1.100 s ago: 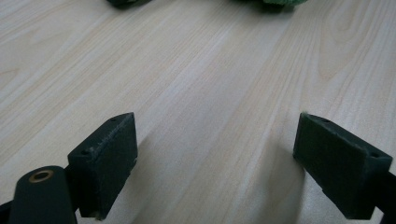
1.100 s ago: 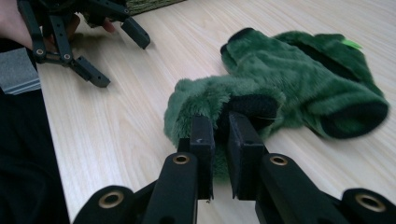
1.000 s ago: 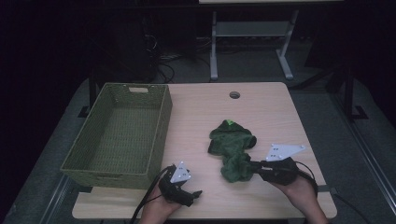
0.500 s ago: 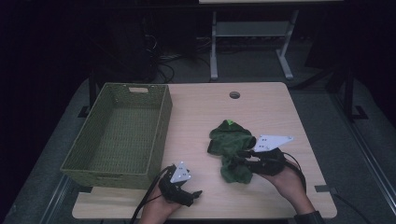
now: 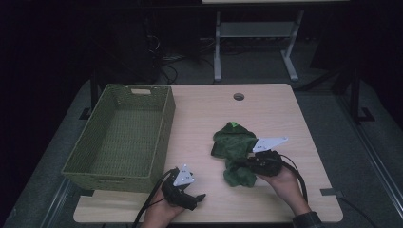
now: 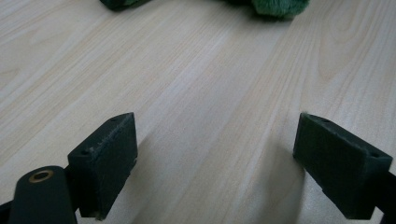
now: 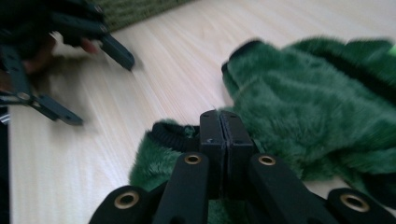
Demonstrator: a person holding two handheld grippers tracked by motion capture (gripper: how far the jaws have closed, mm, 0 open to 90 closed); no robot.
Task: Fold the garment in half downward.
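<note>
A fuzzy dark green garment (image 5: 233,142) with black cuffs lies crumpled on the wooden table (image 5: 266,109), right of centre. My right gripper (image 5: 239,162) lies low over the garment's near part, pointing left. In the right gripper view its jaws (image 7: 224,116) have just been closing and now meet flush above the green pile (image 7: 303,102), with no cloth showing between the pads. My left gripper (image 5: 199,197) rests near the table's front edge with its jaws wide open (image 6: 215,158) over bare wood. The garment's edge (image 6: 275,5) lies beyond them.
A green woven basket (image 5: 164,123) stands at the table's left, near the left gripper, and looks empty. A round cable hole (image 5: 238,96) sits at the back of the table. The left gripper (image 7: 100,88) and basket corner (image 7: 135,11) show far off in the right gripper view.
My right gripper has slid left from the garment's right side onto its near part, and its hand has come lower. The left gripper has stayed put.
</note>
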